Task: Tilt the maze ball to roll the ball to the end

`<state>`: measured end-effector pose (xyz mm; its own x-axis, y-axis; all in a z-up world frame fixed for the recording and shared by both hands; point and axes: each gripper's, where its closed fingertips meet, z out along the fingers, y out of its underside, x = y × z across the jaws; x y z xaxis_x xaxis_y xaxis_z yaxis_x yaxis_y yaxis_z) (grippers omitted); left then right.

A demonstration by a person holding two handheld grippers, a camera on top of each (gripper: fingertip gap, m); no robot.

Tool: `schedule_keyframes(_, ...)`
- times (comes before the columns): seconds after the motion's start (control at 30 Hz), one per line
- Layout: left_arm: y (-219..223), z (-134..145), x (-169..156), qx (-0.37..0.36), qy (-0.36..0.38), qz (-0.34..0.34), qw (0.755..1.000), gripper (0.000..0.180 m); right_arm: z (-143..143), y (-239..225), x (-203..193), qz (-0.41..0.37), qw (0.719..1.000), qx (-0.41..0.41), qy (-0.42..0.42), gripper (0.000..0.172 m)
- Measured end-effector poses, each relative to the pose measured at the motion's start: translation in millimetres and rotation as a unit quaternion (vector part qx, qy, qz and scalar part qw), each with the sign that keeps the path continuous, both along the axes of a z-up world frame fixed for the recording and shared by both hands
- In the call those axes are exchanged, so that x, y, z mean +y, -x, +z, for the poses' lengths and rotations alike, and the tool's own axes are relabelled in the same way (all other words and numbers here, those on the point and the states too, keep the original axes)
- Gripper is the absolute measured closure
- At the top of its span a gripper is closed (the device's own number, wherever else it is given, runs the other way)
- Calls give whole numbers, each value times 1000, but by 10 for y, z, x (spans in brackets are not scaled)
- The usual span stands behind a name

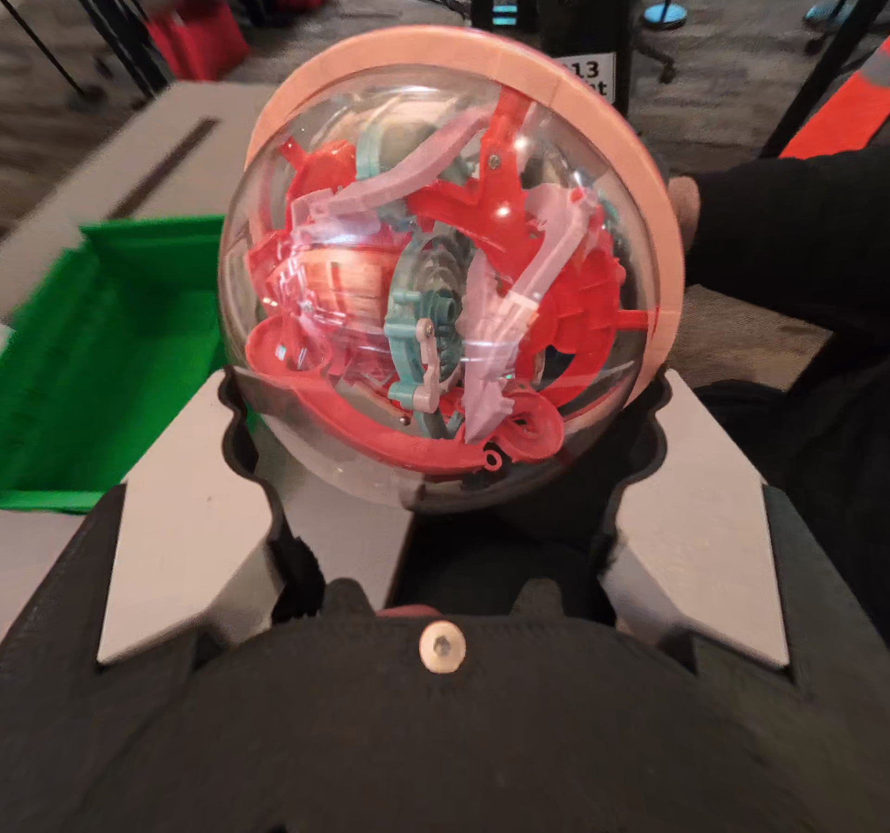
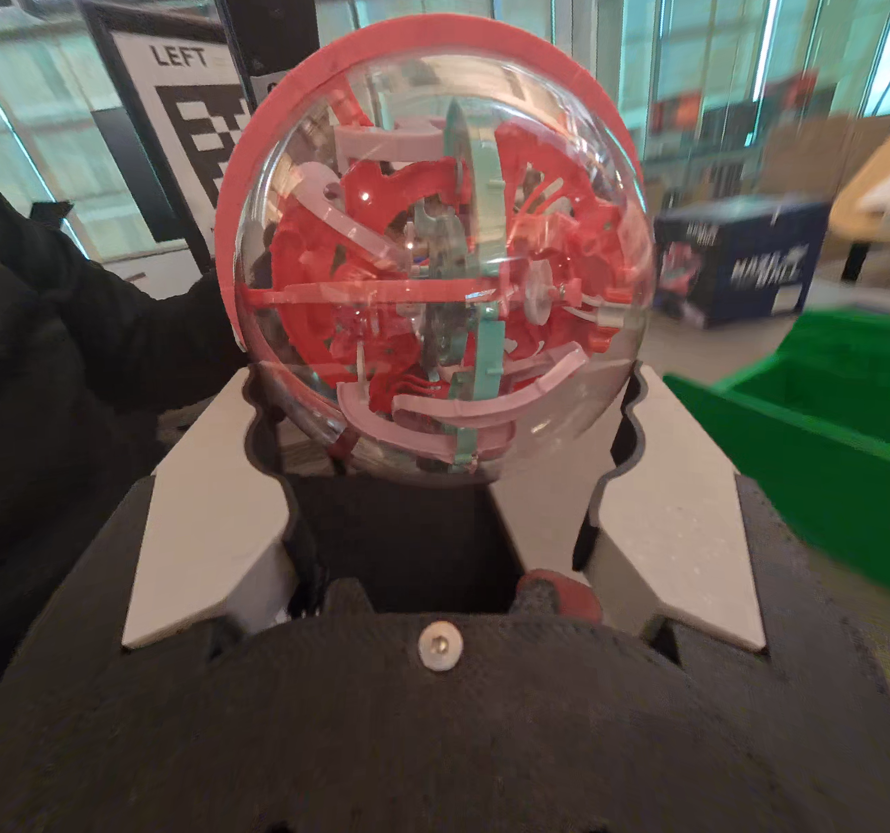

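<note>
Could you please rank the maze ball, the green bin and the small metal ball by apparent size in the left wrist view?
1. Maze ball, though nearness to the camera enlarges it.
2. Green bin, partly cut off and hidden.
3. Small metal ball, by far the smallest.

Tall glazed windows point(image 2: 698, 39) with bright vertical light strips are seen across the upper right of the right wrist view. Grey mottled carpet floor point(image 1: 722, 63) is shown at the left wrist view's top, with red bags point(image 1: 202, 39) at upper left.

Bright even light, glare on clear shell, blurred warped edges
</note>
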<state>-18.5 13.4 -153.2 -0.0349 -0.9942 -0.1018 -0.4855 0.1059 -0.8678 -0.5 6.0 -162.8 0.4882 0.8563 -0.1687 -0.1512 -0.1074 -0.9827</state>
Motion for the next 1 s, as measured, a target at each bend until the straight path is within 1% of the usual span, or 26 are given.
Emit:
schedule_keyframes(0.1,53,335,46,-13,-79,0,997,25,348,52,58,-3,996,-6,-86,30)
schedule_keyframes(0.2,120,627,49,-8,-148,0,989,24,559,157,97,11,991,2,-131,30)
schedule_keyframes(0.3,185,827,43,6,-185,12,983,23,736,258,116,21,986,25,-164,29)
schedule_keyframes(0.4,243,925,54,10,-202,16,979,23,796,353,153,38,984,41,-171,29)
schedule_keyframes(0.47,266,956,61,12,-215,18,976,23,812,396,172,46,981,54,-180,29)
schedule_keyframes(0.53,298,939,101,9,-212,25,977,23,789,434,212,57,982,55,-174,29)
schedule_keyframes(0.67,355,776,259,0,-197,51,979,22,725,462,340,56,984,43,-166,26)
schedule_keyframes(0.77,349,682,350,-3,-227,75,971,22,713,490,432,56,984,50,-165,19)
schedule_keyframes(0.9,369,719,377,-29,-223,83,971,22,730,529,474,80,982,68,-155,20)
schedule_keyframes(1.0,408,796,391,-34,-203,88,974,22,720,614,504,117,984,85,-104,19)
